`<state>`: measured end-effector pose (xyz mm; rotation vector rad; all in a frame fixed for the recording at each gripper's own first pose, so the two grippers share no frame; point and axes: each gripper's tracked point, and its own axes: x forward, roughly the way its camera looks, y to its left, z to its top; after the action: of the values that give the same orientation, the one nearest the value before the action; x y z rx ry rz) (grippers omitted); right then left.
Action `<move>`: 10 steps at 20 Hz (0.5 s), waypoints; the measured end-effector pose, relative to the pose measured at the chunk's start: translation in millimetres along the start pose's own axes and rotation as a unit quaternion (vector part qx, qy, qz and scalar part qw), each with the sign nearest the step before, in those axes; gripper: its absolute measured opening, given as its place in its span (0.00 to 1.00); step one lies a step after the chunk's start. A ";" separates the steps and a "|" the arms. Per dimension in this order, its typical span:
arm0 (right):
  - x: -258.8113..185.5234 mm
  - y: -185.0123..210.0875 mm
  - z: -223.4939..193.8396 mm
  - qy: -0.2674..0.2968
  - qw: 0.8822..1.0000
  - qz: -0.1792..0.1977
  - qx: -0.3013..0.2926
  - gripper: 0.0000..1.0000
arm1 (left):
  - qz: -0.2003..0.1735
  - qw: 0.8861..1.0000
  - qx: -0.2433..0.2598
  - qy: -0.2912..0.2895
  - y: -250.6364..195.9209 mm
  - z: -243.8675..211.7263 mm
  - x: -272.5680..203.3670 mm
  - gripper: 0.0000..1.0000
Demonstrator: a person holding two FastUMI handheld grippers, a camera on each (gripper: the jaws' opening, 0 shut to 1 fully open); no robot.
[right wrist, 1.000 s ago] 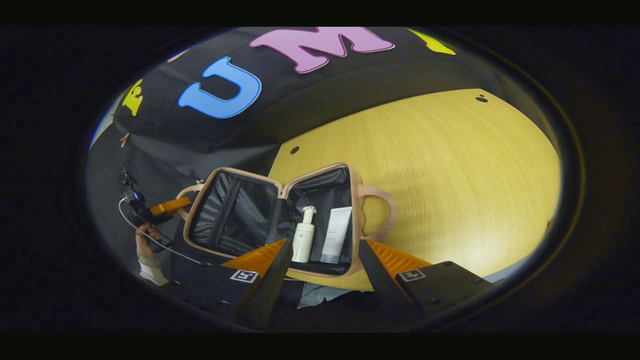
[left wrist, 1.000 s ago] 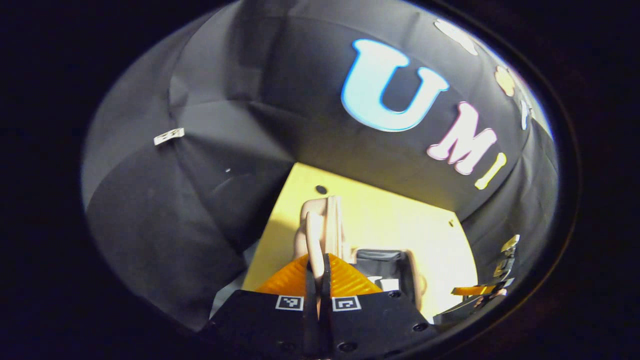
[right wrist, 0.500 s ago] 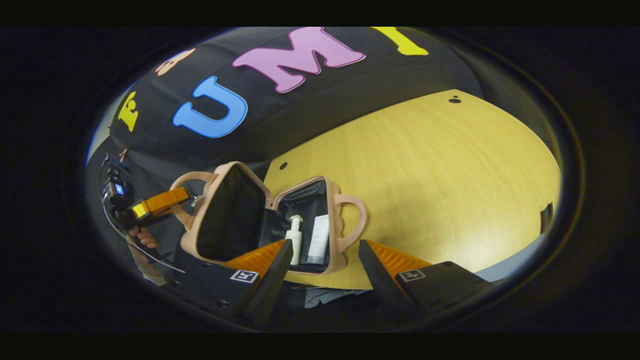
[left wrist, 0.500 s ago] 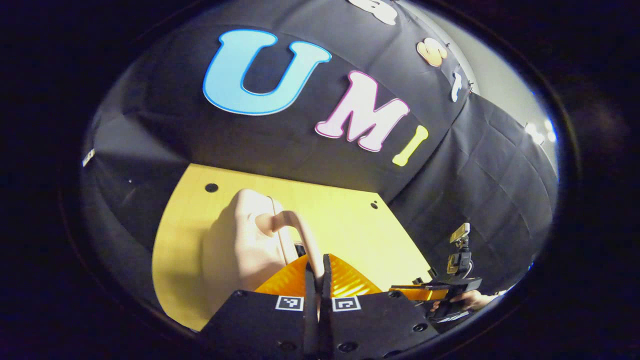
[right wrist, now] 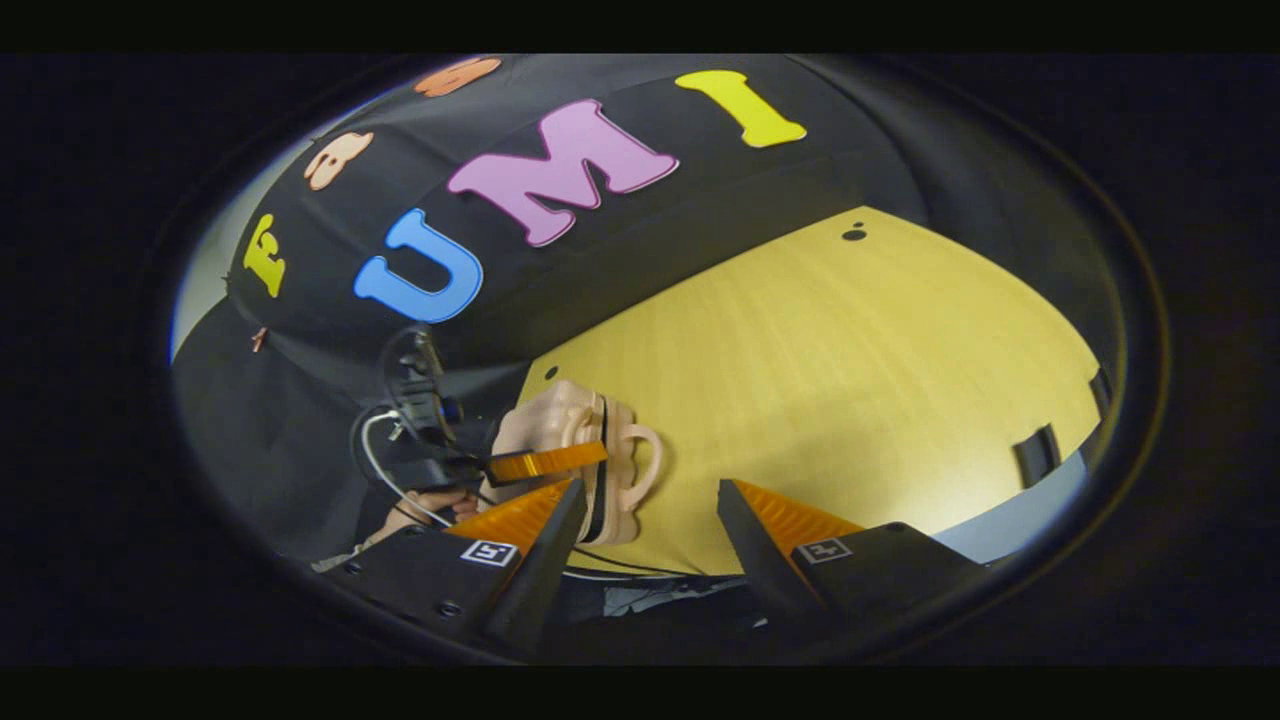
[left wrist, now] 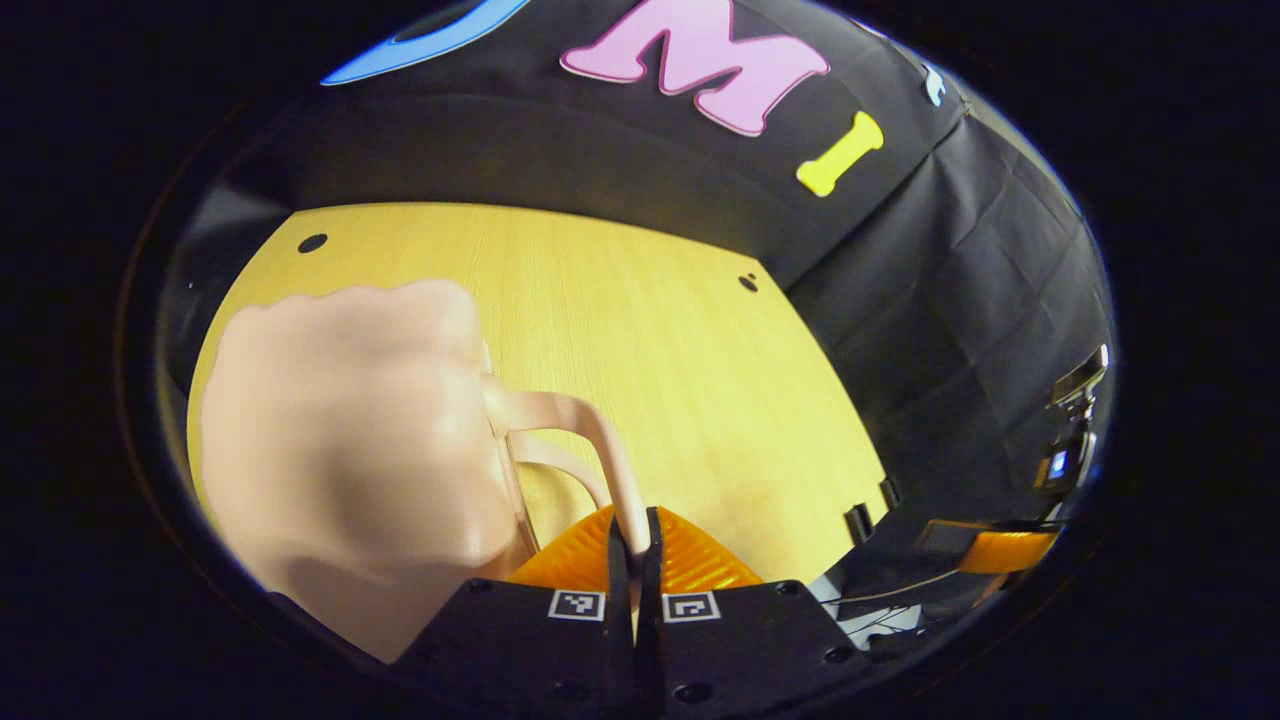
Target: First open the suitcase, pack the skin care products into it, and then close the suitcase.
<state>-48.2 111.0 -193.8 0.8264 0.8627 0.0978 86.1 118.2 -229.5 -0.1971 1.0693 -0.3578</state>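
The pink suitcase lies on the wooden table, lid folded down over its base. My left gripper is shut on the lid's pink handle, pinching the thin loop between both fingers. In the right gripper view the suitcase shows edge-on, its halves together with a thin dark seam between them. There the left gripper reaches over it, held by a hand. My right gripper hangs open in front of the case, touching nothing. The skin care products are hidden inside.
The table stretches bare to the right of the case. Small black clips sit on its right edge. A white cable trails from the left gripper. The right gripper shows far right in the left gripper view.
My left gripper swung the lid up and over by its handle, from lying flat open to down on the base. The bottle and tube went out of sight. My right gripper stayed open.
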 end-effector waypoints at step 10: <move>-65.8 -100.0 9.0 -0.009 1.000 -0.017 0.001 0.84 | 0.125 0.990 0.047 -0.054 -16.5 17.5 2.8 0.93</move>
<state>-109.7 10.5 -216.7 0.8134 0.8603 0.0600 99.6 101.6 -218.1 0.0020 0.9551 -0.1691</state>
